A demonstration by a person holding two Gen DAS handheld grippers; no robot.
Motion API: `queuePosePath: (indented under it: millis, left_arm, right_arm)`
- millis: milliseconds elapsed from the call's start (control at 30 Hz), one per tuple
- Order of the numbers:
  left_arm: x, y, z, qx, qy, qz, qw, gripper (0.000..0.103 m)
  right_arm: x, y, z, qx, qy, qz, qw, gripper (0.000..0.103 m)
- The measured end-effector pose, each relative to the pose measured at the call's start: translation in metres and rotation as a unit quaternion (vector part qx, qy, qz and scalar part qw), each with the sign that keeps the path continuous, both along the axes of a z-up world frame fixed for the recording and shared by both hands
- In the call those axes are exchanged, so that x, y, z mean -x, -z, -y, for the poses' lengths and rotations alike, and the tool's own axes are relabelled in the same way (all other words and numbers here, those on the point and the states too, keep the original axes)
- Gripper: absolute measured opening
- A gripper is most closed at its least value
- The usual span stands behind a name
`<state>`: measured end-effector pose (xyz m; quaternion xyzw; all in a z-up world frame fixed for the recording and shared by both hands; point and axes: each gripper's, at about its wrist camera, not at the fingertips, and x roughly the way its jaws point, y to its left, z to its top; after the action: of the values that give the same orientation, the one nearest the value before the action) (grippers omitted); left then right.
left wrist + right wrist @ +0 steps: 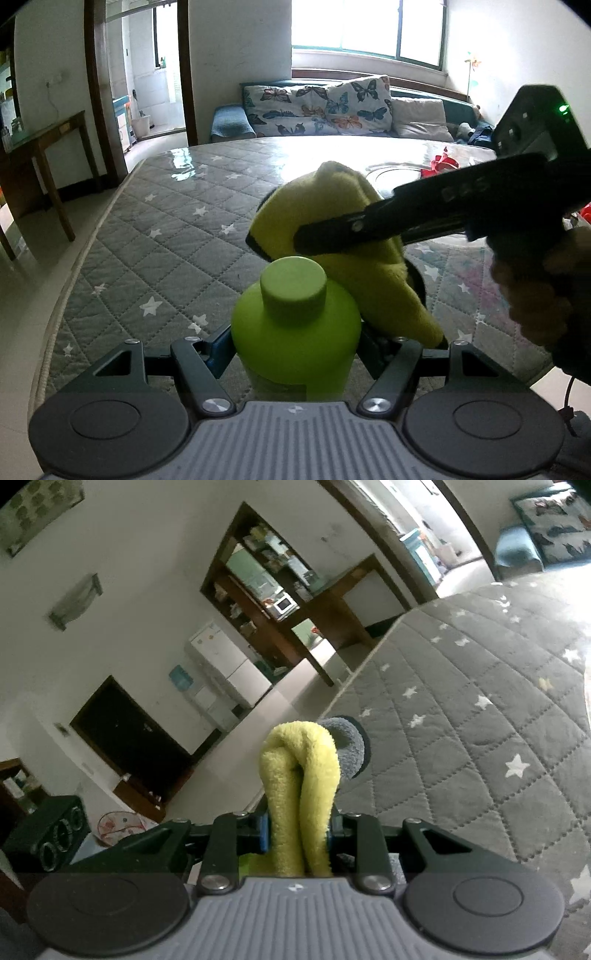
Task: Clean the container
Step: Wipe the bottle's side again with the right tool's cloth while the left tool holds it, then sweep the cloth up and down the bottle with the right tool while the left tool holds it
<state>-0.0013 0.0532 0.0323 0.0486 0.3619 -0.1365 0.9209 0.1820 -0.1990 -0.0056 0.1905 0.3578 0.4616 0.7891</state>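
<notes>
The green bottle's [295,332] lower body is hidden behind the left gripper's [295,349] housing. The yellow cloth [332,229] covers the right gripper's [314,240] tips and part of the surface [166,221] behind it. In the right wrist view, only a green sliver shows below the cloth [299,786].

Daylight from the big window [365,29] in the left wrist view, blown out to pure white, no detail thru the glass. Strong glare on the table cover [177,236] at its far end, esp. near the window side. Foreground dimmer, gripper bodies near-black. Right wrist view duller, flat light, horizon tilted, white glare at right edge. Both fisheye: straight lines bow, dark vignette in corners. Slight softness on close objects.
</notes>
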Motion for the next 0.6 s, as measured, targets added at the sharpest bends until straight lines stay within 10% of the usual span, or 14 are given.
queuePosePath:
  millis: [600]
  left_arm:
    - [-0.011, 0.002, 0.006, 0.010, 0.001, 0.013, 0.9999, 0.070]
  right_arm:
    - [-0.003, 0.057, 0.005, 0.065, 0.012, -0.059, 0.996, 0.025]
